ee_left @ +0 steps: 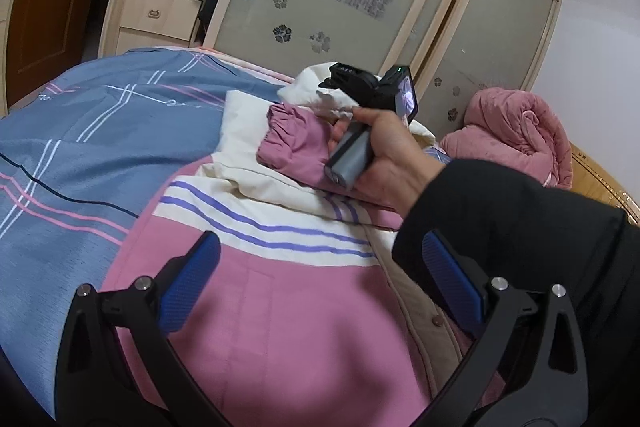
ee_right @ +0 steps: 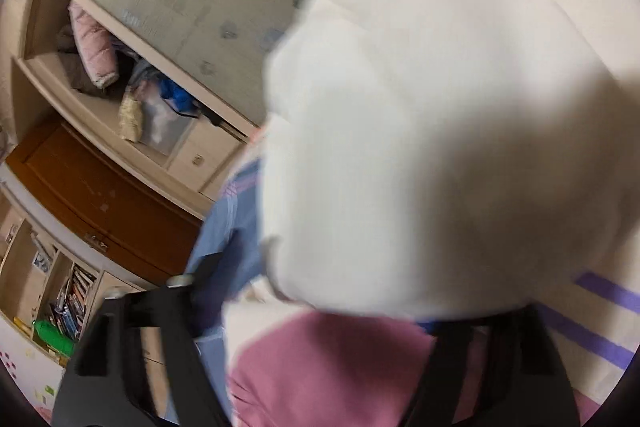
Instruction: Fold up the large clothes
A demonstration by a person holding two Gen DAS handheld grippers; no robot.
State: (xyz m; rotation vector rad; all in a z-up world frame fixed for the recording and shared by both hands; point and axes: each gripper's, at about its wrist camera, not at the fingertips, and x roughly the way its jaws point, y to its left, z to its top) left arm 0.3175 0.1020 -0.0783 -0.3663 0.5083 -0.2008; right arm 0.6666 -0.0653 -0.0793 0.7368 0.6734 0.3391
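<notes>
The right tongs carry the sleeve over the jacket

The pink and cream jacket [ee_left: 280,307] lies on the bed [ee_left: 80,147], its long way running from the left tongs [ee_left: 320,279] toward the wardrobe. The left tongs hover just above its hem, wide apart and empty. The right tongs [ee_left: 340,99] are far up, over the jacket's top end, with the sleeve [ee_left: 296,143] bunched under them. Cream cloth [ee_right: 420,147] fills their view and sits between the tips; I cannot tell if they pinch it.
</notes>
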